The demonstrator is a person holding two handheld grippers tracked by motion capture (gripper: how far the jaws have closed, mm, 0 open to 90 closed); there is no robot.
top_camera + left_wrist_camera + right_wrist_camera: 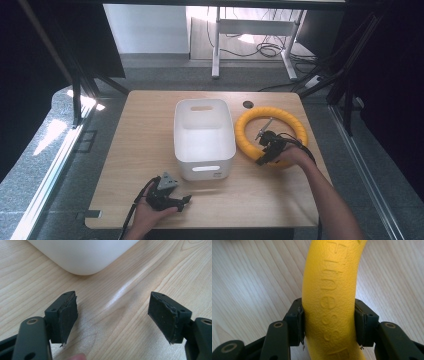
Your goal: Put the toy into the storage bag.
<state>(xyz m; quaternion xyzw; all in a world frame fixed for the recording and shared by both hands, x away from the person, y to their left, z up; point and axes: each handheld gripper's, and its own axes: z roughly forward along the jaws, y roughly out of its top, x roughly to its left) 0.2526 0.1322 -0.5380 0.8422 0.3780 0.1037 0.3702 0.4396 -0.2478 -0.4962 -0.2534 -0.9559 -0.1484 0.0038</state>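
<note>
1. Presently, the right gripper [328,323] has its jaws clamped on the yellow ring [329,290], which lies on the tabletop [135,145] right of the white bin [204,137].
2. The left gripper [112,317] has its jaws wide apart, holding nothing, near the bin's corner.

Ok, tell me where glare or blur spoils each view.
High view: sunlight glares off the grey floor at left, and the surroundings sit in dark shadow. Left gripper view: a bright sheen streaks the light wooden table. Right gripper view: the yellow textured foam ring is sharp, its embossed lettering legible.
</note>
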